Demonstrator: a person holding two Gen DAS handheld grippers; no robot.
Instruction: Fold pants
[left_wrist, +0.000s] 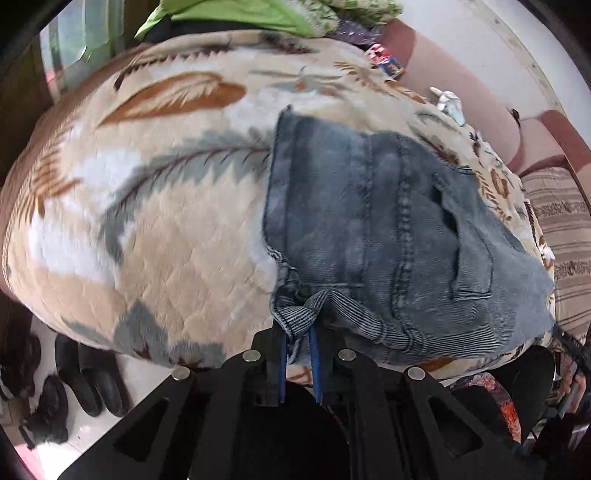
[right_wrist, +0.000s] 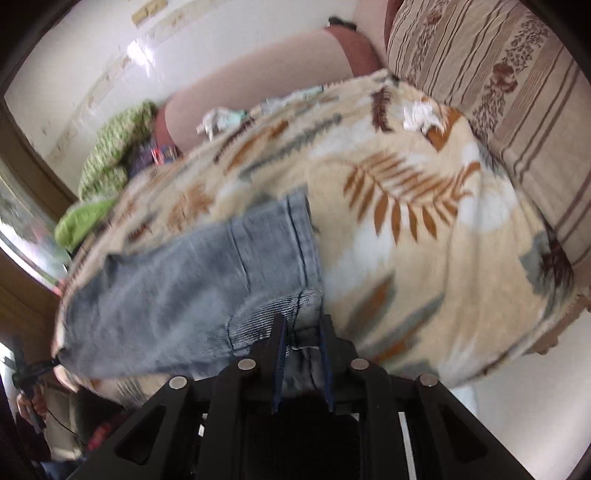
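- The pants (left_wrist: 388, 236), made of faded blue denim, lie folded on a blanket (left_wrist: 166, 221) with a leaf pattern that covers a bed; they are near the front edge of the blanket.
- In the left wrist view a back pocket and thick seams face up, and the folded stack reaches to the right edge of the blanket.
- The left gripper (left_wrist: 298, 341) has its jaws almost closed on a ribbed corner of the pants at the front edge.
- The right gripper (right_wrist: 303, 332) has its jaws a little apart, with a hem corner of the pants between the blue pads; the fabric appears pinched there.
- A striped pillow (right_wrist: 517, 92) lies at the far right corner of the blanket.
- Green fabric (left_wrist: 236, 14) lies beyond the far edge.
- Dark shoes (left_wrist: 88, 380) stand on the floor below the front left corner.
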